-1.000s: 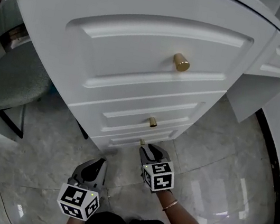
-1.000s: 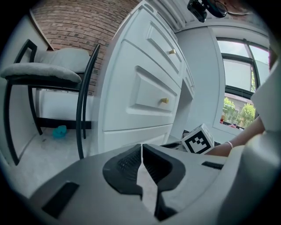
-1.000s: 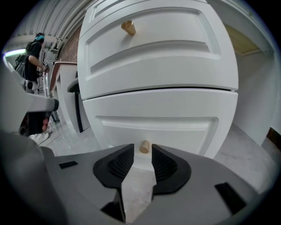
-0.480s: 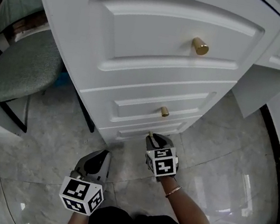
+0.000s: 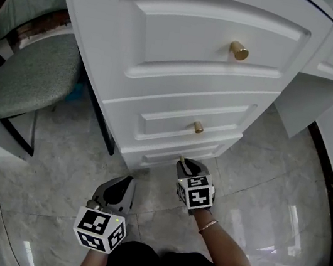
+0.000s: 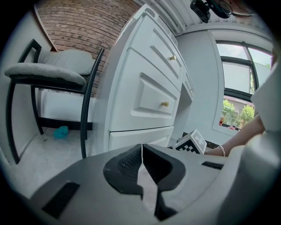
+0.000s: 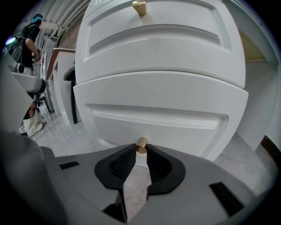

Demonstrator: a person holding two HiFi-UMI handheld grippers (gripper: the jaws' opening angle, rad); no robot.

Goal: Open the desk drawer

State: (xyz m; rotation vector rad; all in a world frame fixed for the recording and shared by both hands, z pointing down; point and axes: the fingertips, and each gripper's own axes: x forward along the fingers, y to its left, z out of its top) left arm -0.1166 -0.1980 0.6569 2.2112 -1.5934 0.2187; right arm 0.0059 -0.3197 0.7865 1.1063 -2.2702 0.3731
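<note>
Glossy marble floor, right tongs just closing on round brass knob (lowest drawer), left tongs clenched.

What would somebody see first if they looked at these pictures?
The tall white drawer stack with shiny gold knobs fills the middle. At its foot, the right hand-held gripper has just been closing its jaws on the lowest gold knob. A grey cushioned chair stands at the left.

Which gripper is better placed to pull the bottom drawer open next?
Right. The right gripper has the bottom drawer's knob between its jaws, which have just been closing and now touch it on both sides. The left gripper hangs back from the drawers, jaws together on nothing.
</note>
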